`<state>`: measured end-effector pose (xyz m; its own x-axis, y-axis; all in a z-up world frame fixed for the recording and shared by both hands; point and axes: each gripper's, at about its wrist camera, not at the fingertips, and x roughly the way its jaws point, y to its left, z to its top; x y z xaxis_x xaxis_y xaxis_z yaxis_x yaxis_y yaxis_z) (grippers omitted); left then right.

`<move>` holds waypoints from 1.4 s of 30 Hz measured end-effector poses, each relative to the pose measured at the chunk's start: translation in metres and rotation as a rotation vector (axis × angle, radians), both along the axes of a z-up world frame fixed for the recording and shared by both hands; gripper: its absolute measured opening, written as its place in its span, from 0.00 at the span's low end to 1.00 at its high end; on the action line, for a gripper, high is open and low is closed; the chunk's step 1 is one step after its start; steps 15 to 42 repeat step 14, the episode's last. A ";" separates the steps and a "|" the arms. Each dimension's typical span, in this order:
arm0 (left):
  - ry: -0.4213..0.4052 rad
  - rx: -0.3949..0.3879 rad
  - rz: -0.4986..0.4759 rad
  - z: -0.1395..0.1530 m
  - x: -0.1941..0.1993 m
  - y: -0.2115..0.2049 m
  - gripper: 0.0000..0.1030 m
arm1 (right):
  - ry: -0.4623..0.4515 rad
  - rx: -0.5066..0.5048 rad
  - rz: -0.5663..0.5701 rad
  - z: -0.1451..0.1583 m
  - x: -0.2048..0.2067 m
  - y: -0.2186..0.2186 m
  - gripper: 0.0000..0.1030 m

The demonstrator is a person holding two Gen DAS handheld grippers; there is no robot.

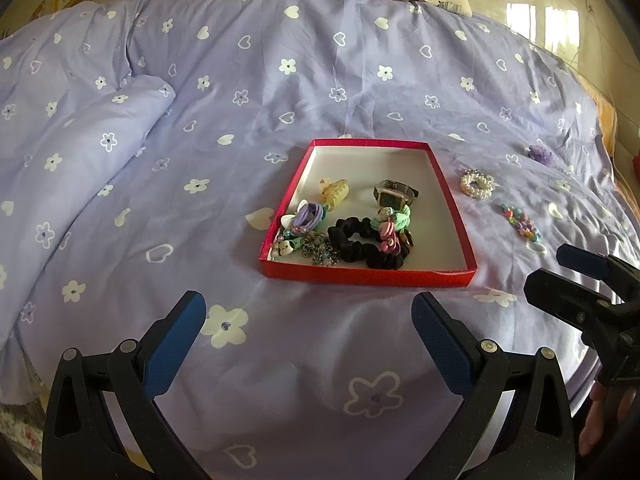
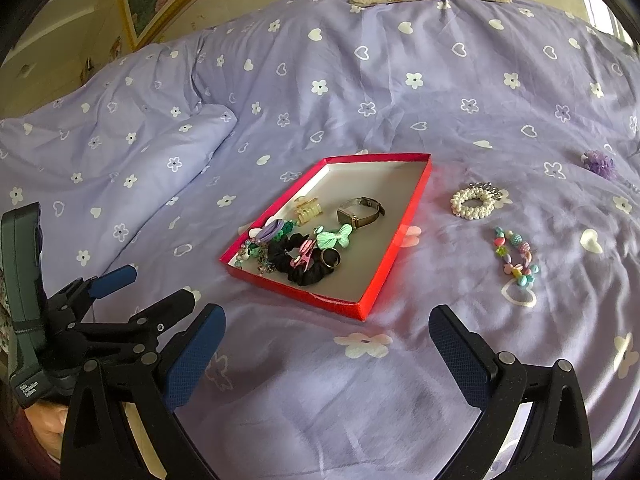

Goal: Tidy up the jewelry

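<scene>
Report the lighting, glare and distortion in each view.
Left wrist view: soft daylight, window glare at the upper right, fisheye bending the bedspread edges. Right wrist view: similar soft light, no strong glare, red box sharp, corners vignetted black.

The bedspread [image 2: 400, 92] is soft matt lilac cloth, creased, printed with white flowers and hearts. The red box [image 2: 396, 236] looks like glossy card outside with a dull pale paper lining. In it, the watch [image 2: 354, 210] has a shiny metal case, the black scrunchie [image 2: 304, 270] is velvety gathered cloth, and the hair claw [image 2: 307, 210] is translucent plastic. On the cover, the pearl bracelet [image 2: 474, 201] gleams, and the bead bracelet [image 2: 516, 258] is glossy coloured plastic. The fingers [image 2: 188, 360] carry blue pads with a fine rough grid on matt black plastic.
</scene>
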<state>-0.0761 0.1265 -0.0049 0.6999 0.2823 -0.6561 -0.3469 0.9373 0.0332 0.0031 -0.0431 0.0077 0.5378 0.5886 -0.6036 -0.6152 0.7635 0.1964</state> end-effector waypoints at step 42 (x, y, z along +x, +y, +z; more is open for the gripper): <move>0.010 -0.027 -0.014 -0.005 0.016 0.003 1.00 | 0.019 -0.012 0.002 -0.007 0.014 0.001 1.00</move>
